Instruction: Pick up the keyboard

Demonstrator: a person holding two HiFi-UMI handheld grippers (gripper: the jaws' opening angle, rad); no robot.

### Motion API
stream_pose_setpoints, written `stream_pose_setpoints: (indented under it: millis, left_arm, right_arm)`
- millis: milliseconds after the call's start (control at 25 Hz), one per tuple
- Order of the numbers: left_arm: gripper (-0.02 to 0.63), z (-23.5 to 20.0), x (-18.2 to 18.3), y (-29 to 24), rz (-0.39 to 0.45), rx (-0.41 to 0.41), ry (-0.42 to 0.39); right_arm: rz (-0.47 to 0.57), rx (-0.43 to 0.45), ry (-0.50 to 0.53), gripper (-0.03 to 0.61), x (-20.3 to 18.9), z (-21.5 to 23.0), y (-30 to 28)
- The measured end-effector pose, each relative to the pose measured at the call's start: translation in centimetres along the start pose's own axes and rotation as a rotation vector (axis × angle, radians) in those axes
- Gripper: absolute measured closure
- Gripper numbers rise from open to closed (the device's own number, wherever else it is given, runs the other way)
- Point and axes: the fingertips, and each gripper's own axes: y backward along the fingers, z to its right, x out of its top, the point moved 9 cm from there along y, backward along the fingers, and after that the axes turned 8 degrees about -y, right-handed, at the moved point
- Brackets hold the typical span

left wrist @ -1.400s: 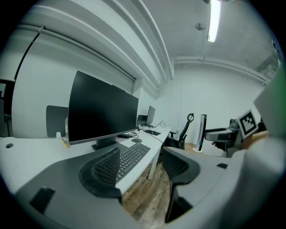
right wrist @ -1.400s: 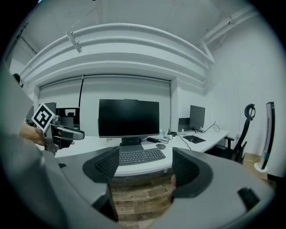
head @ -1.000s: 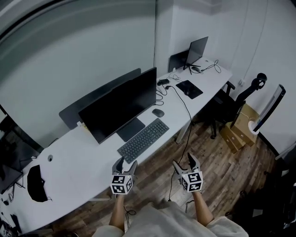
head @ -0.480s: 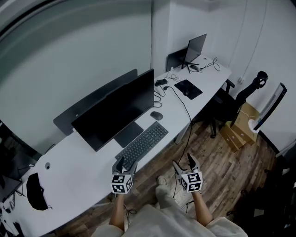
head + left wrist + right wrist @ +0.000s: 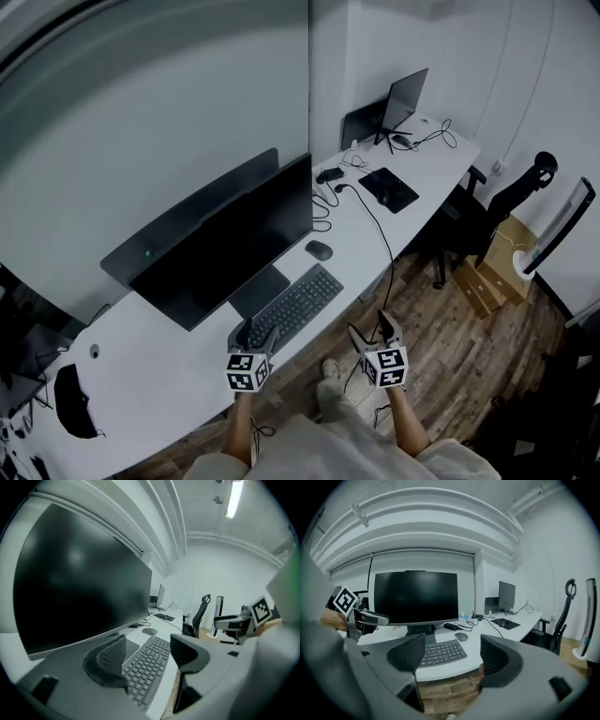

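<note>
Keyboard (image 5: 295, 307) end behind left hand-held gripper (image 5: 255, 335)

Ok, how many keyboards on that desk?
1: the dark grey flat keyboard lies on the white desk, before the large black monitor. None shows by the small far screen; one could be hidden.

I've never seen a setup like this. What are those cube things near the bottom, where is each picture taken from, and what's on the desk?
A person holds a two-jaw tool in each hand: the left gripper and right gripper. The marked cubes belong to them. The wide picture comes from a head camera; the other two from cameras on each gripper. On the desk are a keyboard, mouse and monitor. Both sets of jaws stand open; nothing is held.
</note>
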Motion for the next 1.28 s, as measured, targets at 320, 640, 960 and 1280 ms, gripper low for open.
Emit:
stream_pose_setpoints:
  millis: [320, 640, 960, 1280]
  left_arm:
    - [0.337, -0.5, 2.7, -7.1, -0.016, 0.042, 0.013]
    - [0.337, -1.1, 4.8, -13.9, -0.035, 0.076, 0.021]
    - [0.337, -1.0, 5.2, -17.0, -0.065, 0.113, 0.033]
    - [0.337, -3.6, 2.7, -12.2, -0.095, 0.26, 0.105]
  right_arm:
    - [-0.009, 0.036, 0.006, 0.227, 3.2, 5.4, -6.7]
    - [-0.022, 0.074, 0.028, 0.227, 6.1, 10.8, -13.0]
    - [-0.053, 0.14, 0.04, 0.229, 6.9, 13.2, -17.8]
    - [-0.122, 0.312, 0.082, 0.229, 5.9, 7.7, -21.7]
